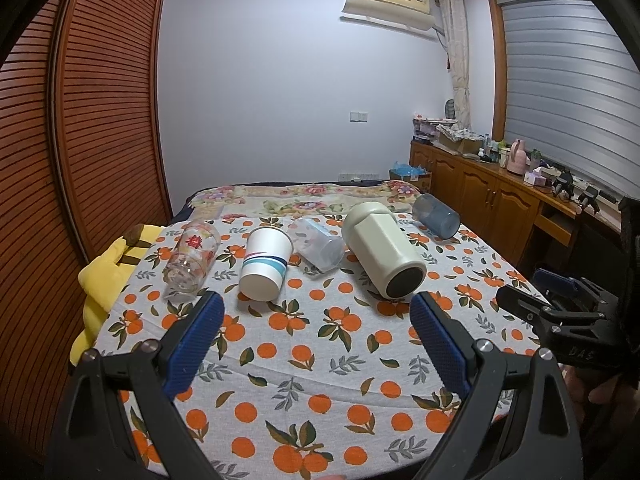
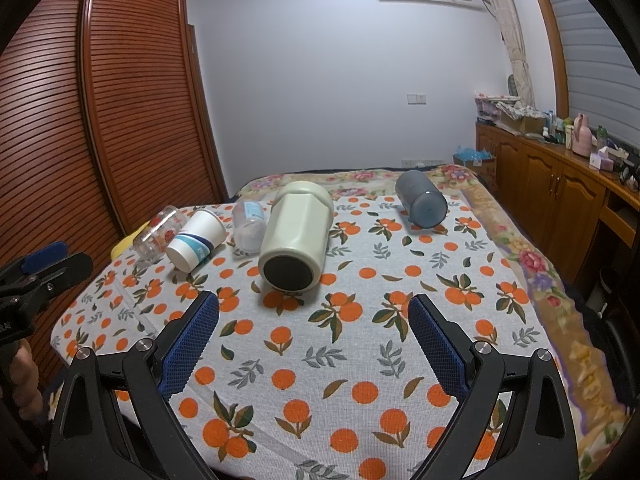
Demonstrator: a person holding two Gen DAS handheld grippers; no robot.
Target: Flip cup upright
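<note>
1. Five cups are lying on their sides on the orange-print cloth (image 2: 360, 360), none upright, strung in a row across the far half of the bed.
2. Cream cup (image 2: 294, 232): one, biggest, faceted body, lying mid-row with its dark base facing near. Also in the left view (image 1: 380, 250).
3. Grey-blue cup (image 2: 422, 204): one, lying far right, well apart from the rest, base pointing near-right (image 1: 436, 216).
4. Clear plastic cup (image 2: 250, 224): one, lying just left of the cream cup; touching or not, cannot tell (image 1: 316, 246).
5. Paper cup (image 2: 196, 240): one, white with blue stripes, lying left of the clear one, base facing near (image 1: 266, 262).
6. Printed glass (image 2: 160, 232): one, red motif, lying far left near the cloth edge (image 1: 192, 258).
7. Right gripper (image 2: 314, 320): hovering over the cloth near the cream cup, blue pads (image 2: 188, 344) spread wide, gripping nothing.
8. Left gripper (image 1: 318, 320): hovering near the paper and cream cups, fingers spread wide, nothing between them.
9. Each gripper is showing at the edge of the other's view.
10. One yellow plush (image 1: 102, 280) is sitting at the cloth's left edge.
11. One louvred wardrobe (image 2: 100, 120) is standing left; one air conditioner (image 1: 388, 0) is hanging on the far wall.
</note>
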